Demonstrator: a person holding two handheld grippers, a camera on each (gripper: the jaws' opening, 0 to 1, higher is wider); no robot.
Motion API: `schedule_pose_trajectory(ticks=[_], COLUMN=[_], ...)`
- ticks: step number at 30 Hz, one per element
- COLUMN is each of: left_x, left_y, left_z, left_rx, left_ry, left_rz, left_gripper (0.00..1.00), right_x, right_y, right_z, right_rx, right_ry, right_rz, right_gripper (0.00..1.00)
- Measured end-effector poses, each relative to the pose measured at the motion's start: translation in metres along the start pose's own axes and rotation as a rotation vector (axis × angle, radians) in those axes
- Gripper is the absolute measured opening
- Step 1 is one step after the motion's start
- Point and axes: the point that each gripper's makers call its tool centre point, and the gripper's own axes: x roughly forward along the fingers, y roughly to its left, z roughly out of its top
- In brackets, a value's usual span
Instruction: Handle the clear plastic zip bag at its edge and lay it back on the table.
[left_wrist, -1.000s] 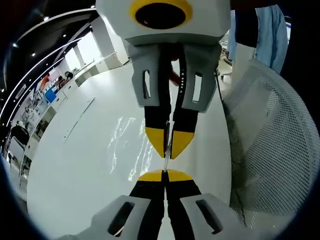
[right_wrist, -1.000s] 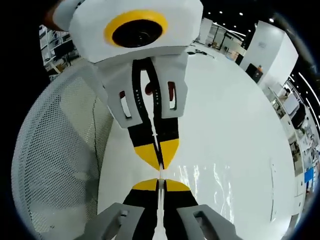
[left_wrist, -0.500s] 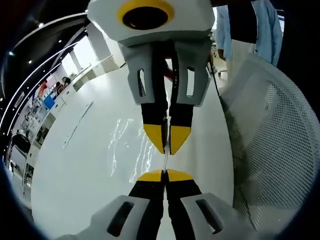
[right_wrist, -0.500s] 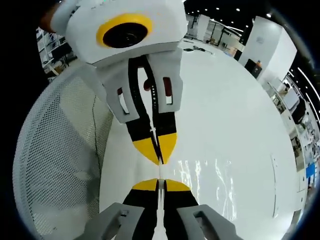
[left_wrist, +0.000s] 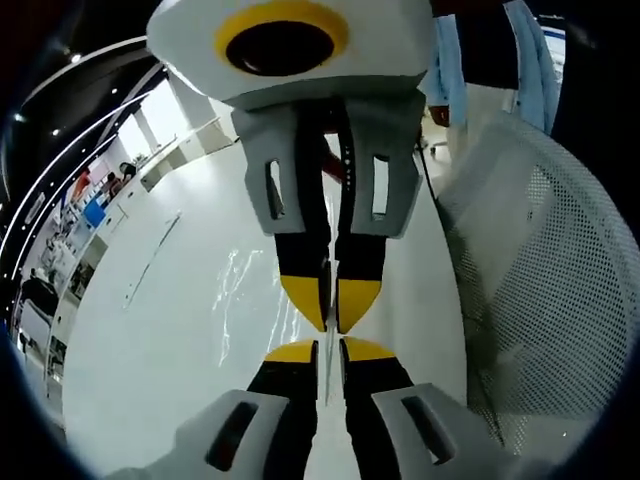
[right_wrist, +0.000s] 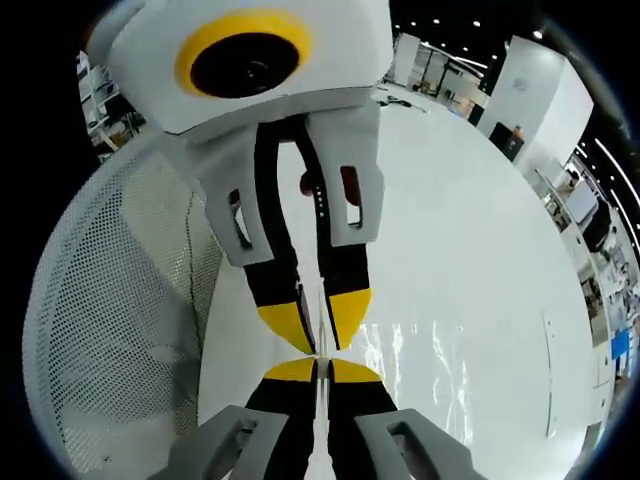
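Item: clear plastic zip bag (left_wrist: 246, 288), thin top edge pinched up between two facing grippers, glinting film spread below over the white table (left_wrist: 140, 370); whether the film touches the table cannot be told
Left gripper (left_wrist: 328, 352): jaws parted a little, the bag edge running loose in the gap
Right gripper (left_wrist: 331, 300): jaws closed tight on the bag edge
Step in hand: judged as letting go on the left side before laying down
Handling advice: draw the left gripper straight back off the edge, then lower the right low and flat so the film settles without folding
Left gripper view adds: person in light-blue garment (left_wrist: 540, 60) beyond the mesh chair back (left_wrist: 540, 290)
Right gripper view adds: the left jaws seen from the front, clearly spread; distant shelving along the table's far side
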Motion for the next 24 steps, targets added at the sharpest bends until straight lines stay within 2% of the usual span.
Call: schedule_pose_trajectory(ticks=[3,8,10,22,24], left_x=[0.0,-0.001,-0.002,-0.007,-0.009], left_y=[0.001,0.0,0.001,0.005,0.006], left_z=[0.0,0.002,0.002,0.006,0.006], left_rx=[0.013,0.025,-0.023,-0.027,-0.067], left_ry=[0.008,0.008,0.009,0.017,0.026], left_rz=[0.004,0.003,0.0,0.007,0.004], left_gripper=[0.0,0.0,0.0,0.0,0.0], right_x=[0.0,-0.001,-0.003,-0.012,-0.015], right_y=[0.0,-0.001,-0.001,-0.004,-0.006], right_z=[0.001,0.002,0.003,-0.003,-0.005], right_rx=[-0.003,0.002,0.007,0.031,0.038], right_ry=[0.0,-0.004,-0.006,0.002,0.001], right_rz=[-0.002,-0.004,-0.008,-0.019,-0.019], right_gripper=[0.0,0.0,0.0,0.0,0.0])
